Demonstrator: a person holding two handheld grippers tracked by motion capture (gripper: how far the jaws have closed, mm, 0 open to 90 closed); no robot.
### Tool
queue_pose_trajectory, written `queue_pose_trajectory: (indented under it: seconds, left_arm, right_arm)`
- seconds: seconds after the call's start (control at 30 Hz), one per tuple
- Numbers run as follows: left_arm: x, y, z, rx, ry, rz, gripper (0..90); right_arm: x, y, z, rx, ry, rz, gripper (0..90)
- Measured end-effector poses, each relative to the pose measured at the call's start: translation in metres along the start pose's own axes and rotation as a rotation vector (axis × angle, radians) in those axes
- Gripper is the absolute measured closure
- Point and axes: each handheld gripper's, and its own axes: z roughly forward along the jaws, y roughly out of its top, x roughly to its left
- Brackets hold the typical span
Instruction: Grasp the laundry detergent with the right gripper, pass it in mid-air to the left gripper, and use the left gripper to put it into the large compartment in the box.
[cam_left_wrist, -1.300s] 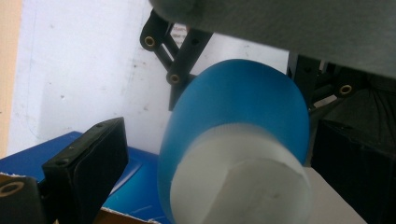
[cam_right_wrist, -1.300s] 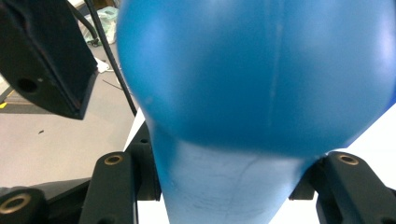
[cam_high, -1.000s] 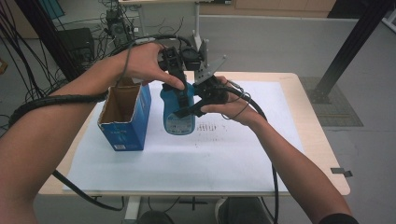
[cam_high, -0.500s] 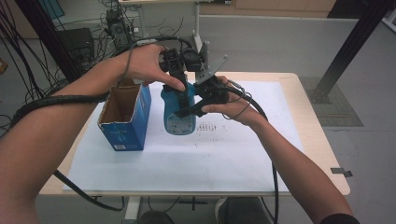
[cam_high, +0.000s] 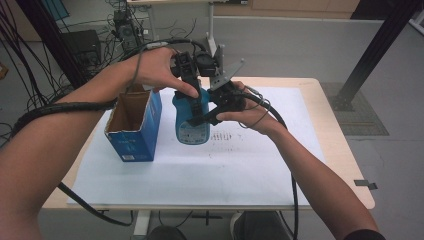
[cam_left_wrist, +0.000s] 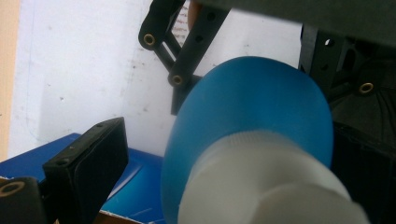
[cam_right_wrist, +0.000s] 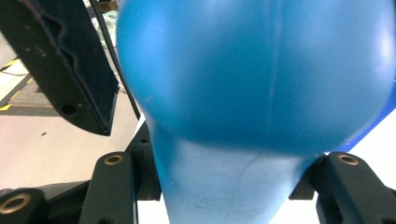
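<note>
A blue bottle (cam_high: 192, 127) with a white cap (cam_left_wrist: 261, 177) is held upright just above the paper at the table's middle. My right gripper (cam_high: 207, 112) comes in from the right and is shut on the bottle's body; in the right gripper view its jaws press both sides of the bottle (cam_right_wrist: 257, 70). My left gripper (cam_high: 191, 95) reaches down from above onto the bottle's top. In the left gripper view its jaws stand on either side of the cap, and the left fingertip (cam_left_wrist: 88, 158) is clearly apart from it. The bottle's base is hidden in both gripper views.
An open blue carton (cam_high: 134, 131) stands upright just left of the bottle. A large white paper sheet (cam_high: 200, 175) covers the wooden table (cam_high: 345, 165). Cables trail from both grippers, and a black frame post (cam_high: 370, 55) stands at the far right.
</note>
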Motion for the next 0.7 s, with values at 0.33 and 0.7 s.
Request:
queue_pose_trajectory:
  seconds: [0.33, 0.7]
  left_arm:
    - [-0.0012, 0.0005, -0.0002, 0.001, 0.003, 0.001, 4.7]
    - [-0.0024, 0.0005, -0.0007, 0.000, 0.005, 0.002, 4.8]
  right_arm:
    - [-0.0013, -0.0001, 0.0025, -0.017, 0.010, -0.020, 43.7]
    - [-0.0009, -0.0001, 0.0025, -0.018, 0.008, -0.021, 43.6]
